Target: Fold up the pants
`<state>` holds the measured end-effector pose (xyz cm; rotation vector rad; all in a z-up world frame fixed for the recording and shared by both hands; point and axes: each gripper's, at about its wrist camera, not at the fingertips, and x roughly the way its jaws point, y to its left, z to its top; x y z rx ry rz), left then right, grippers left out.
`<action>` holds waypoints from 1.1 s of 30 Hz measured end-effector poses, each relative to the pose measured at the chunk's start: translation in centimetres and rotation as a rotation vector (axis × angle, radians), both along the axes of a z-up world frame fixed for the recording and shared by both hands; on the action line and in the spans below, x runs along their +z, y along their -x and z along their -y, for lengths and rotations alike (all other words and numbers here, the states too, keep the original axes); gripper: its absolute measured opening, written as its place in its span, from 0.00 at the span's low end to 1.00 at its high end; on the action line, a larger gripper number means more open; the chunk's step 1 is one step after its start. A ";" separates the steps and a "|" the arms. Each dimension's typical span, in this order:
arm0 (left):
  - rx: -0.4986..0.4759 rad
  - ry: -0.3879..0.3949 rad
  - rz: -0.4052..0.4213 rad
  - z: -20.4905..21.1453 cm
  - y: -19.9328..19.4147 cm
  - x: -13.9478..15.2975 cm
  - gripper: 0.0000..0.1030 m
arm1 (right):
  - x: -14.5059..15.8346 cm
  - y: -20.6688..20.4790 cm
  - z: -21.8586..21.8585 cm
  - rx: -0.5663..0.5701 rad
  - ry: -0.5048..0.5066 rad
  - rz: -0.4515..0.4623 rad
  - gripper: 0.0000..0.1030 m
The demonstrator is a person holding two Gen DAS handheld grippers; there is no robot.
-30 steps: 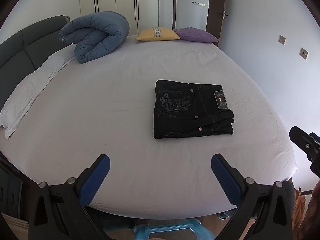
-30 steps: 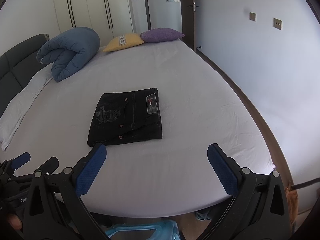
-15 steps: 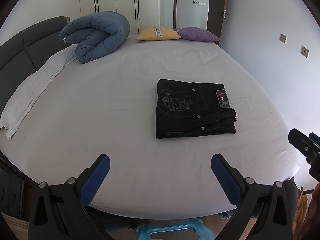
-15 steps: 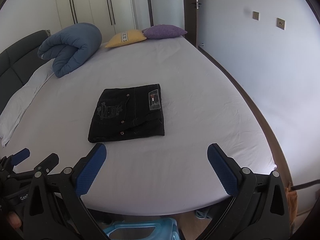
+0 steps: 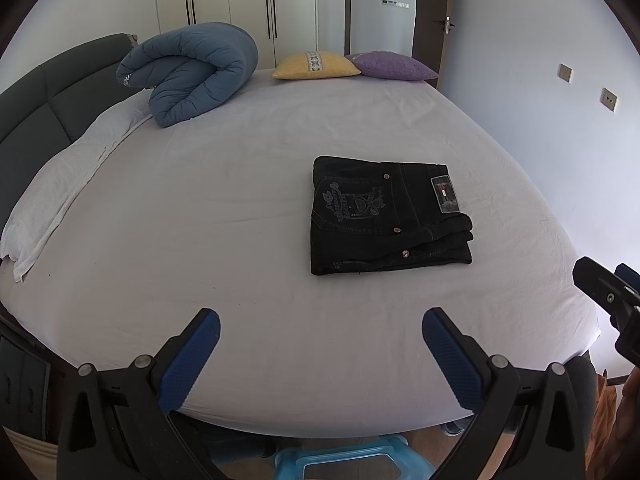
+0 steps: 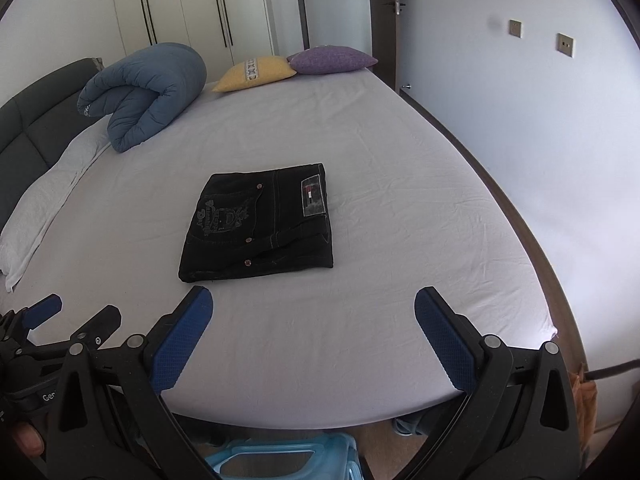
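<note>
The pants are black and lie folded into a neat flat square on the bed, a bit toward the right side of it as I look from my left tongs. On top of the pants I can see a back pocket with pale stitching, a few small metal studs and a little tag near the right edge. The thick folded edges are stacked on the side nearest me. Nothing touches the pants; the white sheet is bare all around them. My left tongs hang over the near edge of the bed, and their two blue pads are wide apart with nothing between them. My right tongs hang over the near edge too, just to the right of the left ones, and their blue pads are also wide apart and hold nothing. Both tongs are well apart from the pants. A fingertip shows at the low left corner of the right view. Far across the bed sits a rolled blue quilt, with a yellow pillow and a purple pillow beside it at the far edge. A white pillow runs along the dark headboard on the left. Behind the bed are white closet doors. Below the tongs a pale blue plastic stool stands on the floor.
</note>
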<state>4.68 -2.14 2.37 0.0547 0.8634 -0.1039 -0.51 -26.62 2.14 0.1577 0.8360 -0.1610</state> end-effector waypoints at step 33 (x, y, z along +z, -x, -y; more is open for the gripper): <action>-0.011 0.006 -0.005 -0.5 0.4 0.0 1.00 | -0.5 0.4 -0.7 0.004 -0.004 0.000 1.00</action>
